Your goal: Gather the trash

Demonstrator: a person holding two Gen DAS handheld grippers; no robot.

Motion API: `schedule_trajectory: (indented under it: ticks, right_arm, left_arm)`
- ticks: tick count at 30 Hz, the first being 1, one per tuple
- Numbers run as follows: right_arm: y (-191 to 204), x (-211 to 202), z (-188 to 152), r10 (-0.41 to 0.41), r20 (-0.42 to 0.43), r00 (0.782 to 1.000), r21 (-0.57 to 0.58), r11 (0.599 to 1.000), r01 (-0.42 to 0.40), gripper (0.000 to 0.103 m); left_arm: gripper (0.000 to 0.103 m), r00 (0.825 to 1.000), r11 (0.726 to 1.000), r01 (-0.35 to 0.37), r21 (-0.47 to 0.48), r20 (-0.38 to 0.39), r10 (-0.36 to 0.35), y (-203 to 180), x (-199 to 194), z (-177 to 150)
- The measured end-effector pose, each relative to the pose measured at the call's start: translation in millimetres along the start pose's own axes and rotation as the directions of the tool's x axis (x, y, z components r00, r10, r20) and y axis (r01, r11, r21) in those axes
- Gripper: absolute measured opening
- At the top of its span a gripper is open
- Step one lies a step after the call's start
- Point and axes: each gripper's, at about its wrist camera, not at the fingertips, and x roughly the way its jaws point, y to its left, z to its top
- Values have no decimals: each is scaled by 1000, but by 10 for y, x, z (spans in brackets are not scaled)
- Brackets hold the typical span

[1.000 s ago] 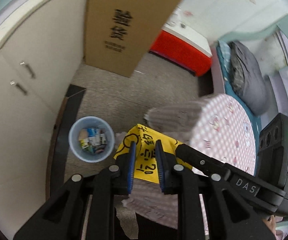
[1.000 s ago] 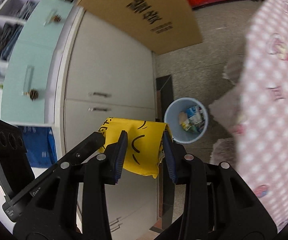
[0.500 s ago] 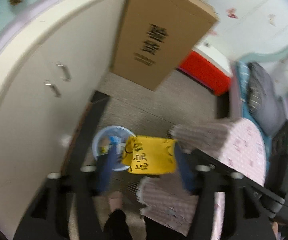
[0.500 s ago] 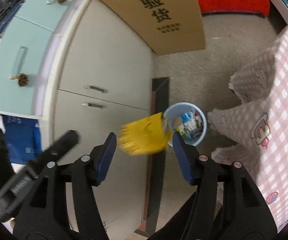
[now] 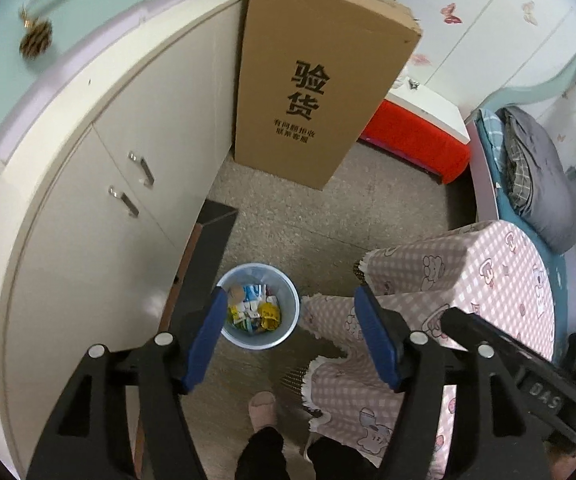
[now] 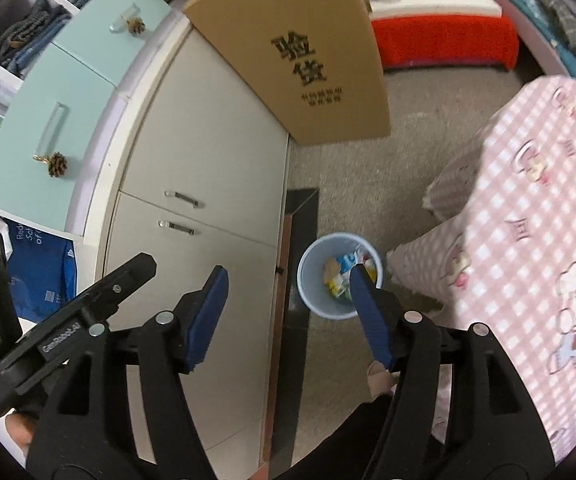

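Observation:
A light blue trash bin point(image 5: 258, 306) stands on the floor below both grippers, holding several wrappers, among them a yellow wrapper point(image 5: 268, 315). It also shows in the right wrist view point(image 6: 329, 276). My left gripper point(image 5: 289, 320) is open and empty, high above the bin. My right gripper point(image 6: 288, 300) is open and empty, with its right finger point(image 6: 367, 312) in front of the bin's right side. The left gripper's body point(image 6: 68, 328) shows at the lower left of the right wrist view.
A table with a pink checked cloth point(image 5: 487, 280) stands right of the bin. White cupboard doors point(image 5: 108, 220) are to the left. A tall cardboard box point(image 5: 311, 92) leans at the back, a red chest point(image 5: 419, 140) beside it. A slippered foot point(image 5: 262, 412) is below.
Both grippers held the yellow wrapper a second ago. Both opened, the wrapper fell, and it now lies in the bin. Both grippers have risen.

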Motion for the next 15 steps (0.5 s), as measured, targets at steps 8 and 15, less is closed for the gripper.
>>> schedule_trajectory:
  ticks: [8,15]
  right_arm:
    - [-277,-826,-160,-18,153,988,-18,1000,21,68]
    - [-559,-1636,-380,-59,306,950,-75,993,86,73]
  left_arm:
    - [73,991,991,-59,117,126,45,-532,-516,-127]
    - [78,953,975,-100,196,302,37,-1136,-1120,-378]
